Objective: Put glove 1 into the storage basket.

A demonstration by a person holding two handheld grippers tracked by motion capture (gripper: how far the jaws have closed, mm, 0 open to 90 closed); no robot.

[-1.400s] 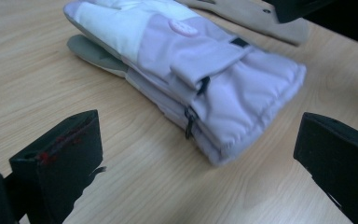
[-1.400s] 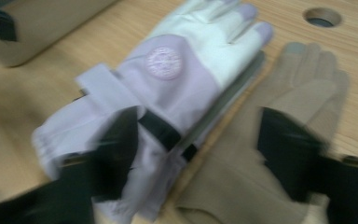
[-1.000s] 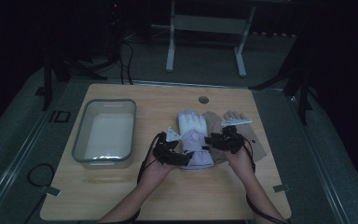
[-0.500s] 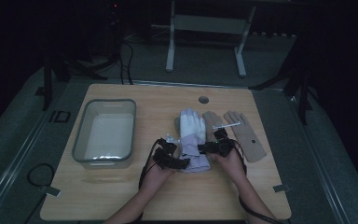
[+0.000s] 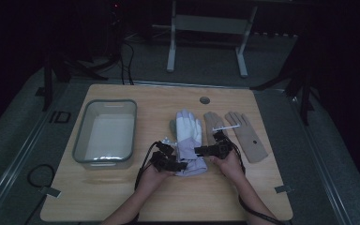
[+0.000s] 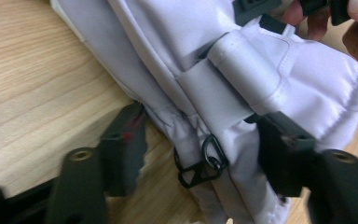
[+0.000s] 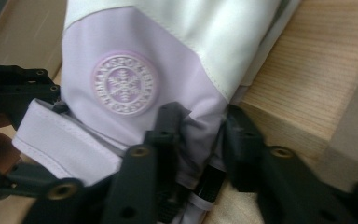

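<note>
A pale lilac-and-white ski glove (image 5: 188,143) is laid flat near the middle of the table (image 5: 122,199), its fingertips pointed toward the far edge and its cuff toward the near edge, where both hands can reach it.

The cuff is bracketed from both sides. In the left gripper view, the left gripper (image 6: 200,168) is set astride the cuff's side with the strap and small black clip (image 6: 200,163) between its fingers (image 6: 121,149); these have just been closing, and the far one is pressed into the fabric while the near one rests on the wood beside the hem, so a firm pinch cannot be confirmed.

In the right gripper view, the right gripper (image 7: 200,140) is clenched on a fold of lilac fabric just below the round snowflake badge (image 7: 123,84), its fingers having just been closing. The two-sided hold is judged to keep the cuff level when lifted.

A tan glove (image 5: 243,133) lies just beside it toward the right edge, and a clear bin (image 5: 82,140) stands toward the left edge, well apart.
</note>
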